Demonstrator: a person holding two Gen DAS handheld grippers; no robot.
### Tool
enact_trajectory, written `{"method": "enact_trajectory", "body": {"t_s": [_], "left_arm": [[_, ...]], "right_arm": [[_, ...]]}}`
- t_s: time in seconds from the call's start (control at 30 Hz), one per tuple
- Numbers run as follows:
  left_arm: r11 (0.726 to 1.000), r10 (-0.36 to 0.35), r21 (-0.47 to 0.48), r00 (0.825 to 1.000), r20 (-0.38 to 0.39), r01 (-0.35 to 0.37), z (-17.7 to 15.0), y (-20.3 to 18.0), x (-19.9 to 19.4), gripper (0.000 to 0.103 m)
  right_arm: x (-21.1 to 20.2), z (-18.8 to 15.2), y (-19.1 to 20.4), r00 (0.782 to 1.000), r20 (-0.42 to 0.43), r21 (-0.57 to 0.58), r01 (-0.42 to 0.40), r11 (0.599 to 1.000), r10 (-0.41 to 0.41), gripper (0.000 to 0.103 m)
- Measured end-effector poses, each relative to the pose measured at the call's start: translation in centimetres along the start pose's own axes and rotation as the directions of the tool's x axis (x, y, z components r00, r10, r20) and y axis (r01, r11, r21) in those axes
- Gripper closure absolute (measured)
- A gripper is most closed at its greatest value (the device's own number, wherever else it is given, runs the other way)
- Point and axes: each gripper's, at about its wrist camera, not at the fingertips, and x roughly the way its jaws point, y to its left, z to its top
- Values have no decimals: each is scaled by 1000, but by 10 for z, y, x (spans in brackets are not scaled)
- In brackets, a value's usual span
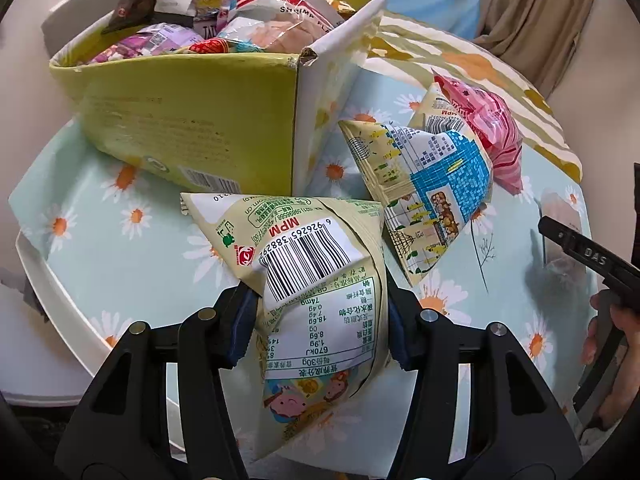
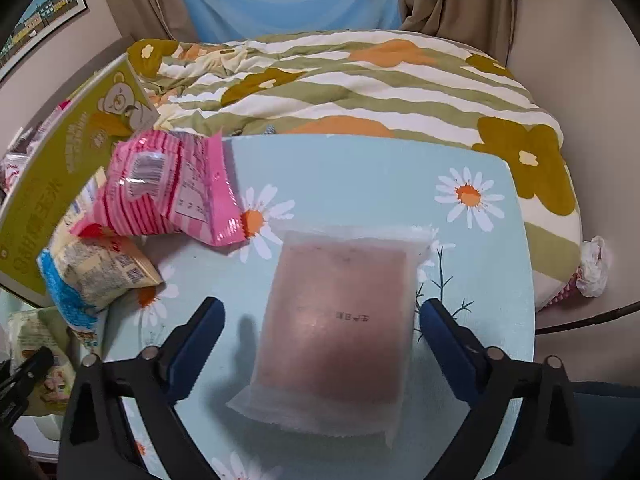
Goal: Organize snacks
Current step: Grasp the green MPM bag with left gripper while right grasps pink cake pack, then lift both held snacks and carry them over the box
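- Left wrist view: left gripper (image 1: 320,320) clamped on a cream triangular snack pack (image 1: 316,280), barcode side facing the camera; both blue pads press into its crumpled sides. Pack sits between the jaws, its upper corners spreading past the pads.
- Gripper angled steeply down toward the daisy-print worktop (image 1: 120,264).
- Just beyond the held pack: yellow-green cardboard box (image 1: 192,128), heaped with mixed snack bags.
- Right of the box, a second triangular pack with a blue panel (image 1: 424,188); a pink striped bag (image 1: 492,128) leans behind it, touching.
- At the right edge, one finger of the right gripper and part of a hand (image 1: 612,344).
- Right wrist view: right gripper (image 2: 320,344), jaws wide apart, nothing pinched. A frosted clear packet with pinkish-brown filling (image 2: 340,328) lies flat on the worktop between the jaws, its sides clear of both pads.
- Gripper tilted steeply down over the packet.
- Pink bag, blue-panel pack and box stand at left; a floral striped quilt (image 2: 360,88) lies behind the worktop.
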Motion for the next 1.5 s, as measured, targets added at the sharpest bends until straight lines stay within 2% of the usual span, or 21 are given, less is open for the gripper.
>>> {"method": "enact_trajectory", "body": {"t_s": [0.13,0.17,0.27,0.43,0.67,0.87,1.03,1.2,1.5], "left_arm": [[1000,-1,-2,1000,3,1,-4,2,-1,51],[1000,-1,-2,1000,6,1,-4,2,-2,51],[1000,-1,-2,1000,12,1,-5,4,-5,51],[1000,-3,10,1000,24,3,-1,2,-10,51],[1000,-8,26,998,68,6,8,4,-39,51],[999,-20,44,989,145,14,24,5,-82,52],[998,-29,59,971,236,16,44,9,-122,51],[997,-46,79,946,322,21,75,26,-153,51],[989,-86,146,925,370,33,155,73,-158,51]], "right_arm": [[1,-2,5,998,16,-51,61,997,-61,27],[1,-2,7,997,22,-69,79,994,-78,38],[-2,-3,9,997,21,-82,71,994,-70,44],[-10,-7,9,999,14,-56,39,998,-38,45],[-43,0,16,998,57,-51,12,999,-10,45],[-87,18,29,992,125,-51,-18,999,25,45],[-126,35,48,981,185,-64,-52,997,63,45],[-158,57,74,964,249,-82,-73,994,91,45],[-180,105,144,935,331,-75,-107,991,126,45]]}}
